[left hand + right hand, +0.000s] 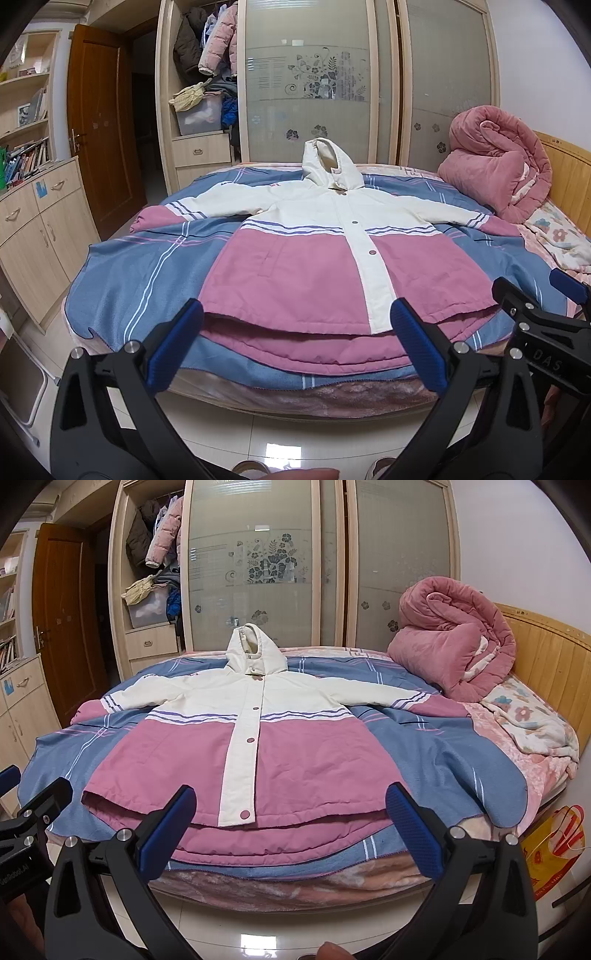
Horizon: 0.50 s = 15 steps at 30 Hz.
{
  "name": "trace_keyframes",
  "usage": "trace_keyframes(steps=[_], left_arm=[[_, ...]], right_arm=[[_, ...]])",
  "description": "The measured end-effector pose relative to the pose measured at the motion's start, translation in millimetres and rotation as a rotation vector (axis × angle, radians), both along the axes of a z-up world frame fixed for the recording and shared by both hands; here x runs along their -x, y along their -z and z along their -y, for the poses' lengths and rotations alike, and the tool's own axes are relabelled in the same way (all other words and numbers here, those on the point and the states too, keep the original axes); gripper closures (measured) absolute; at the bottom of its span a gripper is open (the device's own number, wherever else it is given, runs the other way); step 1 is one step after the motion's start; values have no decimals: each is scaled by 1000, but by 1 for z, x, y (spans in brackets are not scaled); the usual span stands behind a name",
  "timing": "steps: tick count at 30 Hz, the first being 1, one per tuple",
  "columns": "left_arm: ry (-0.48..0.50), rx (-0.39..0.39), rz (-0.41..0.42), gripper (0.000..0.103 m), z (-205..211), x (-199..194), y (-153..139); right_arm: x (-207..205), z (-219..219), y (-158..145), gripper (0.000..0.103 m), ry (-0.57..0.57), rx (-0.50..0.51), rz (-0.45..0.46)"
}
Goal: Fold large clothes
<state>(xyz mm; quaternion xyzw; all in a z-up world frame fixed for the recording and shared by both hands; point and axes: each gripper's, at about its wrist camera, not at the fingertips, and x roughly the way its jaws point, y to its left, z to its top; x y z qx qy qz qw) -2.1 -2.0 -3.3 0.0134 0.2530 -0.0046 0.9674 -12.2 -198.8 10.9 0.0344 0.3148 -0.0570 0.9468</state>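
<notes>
left gripper [295,347]: jaws wide open, empty, short of jacket [314,266] hem
right gripper [291,827]: same
jacket: spread flat on bed [517,775]

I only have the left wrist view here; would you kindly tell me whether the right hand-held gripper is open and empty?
Observer: Yes, the right hand-held gripper stands wide open, with nothing between its fingers, pointing toward the hem of the jacket.
Operator: Thank you. Is anything on the floor by the right foot of the bed?
Observer: A yellow and red plastic bag sits there, beside the bed.
Operator: And the jacket's lowest snap?
Observer: The lowest snap shows just above the hem, uncovered.
</notes>
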Motion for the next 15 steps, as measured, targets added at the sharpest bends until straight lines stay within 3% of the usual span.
trace_keyframes(steps=[15], left_arm=[[3,3,-3,2,-1,-2,1]], right_arm=[[-1,1,2,1,3,1,-2]])
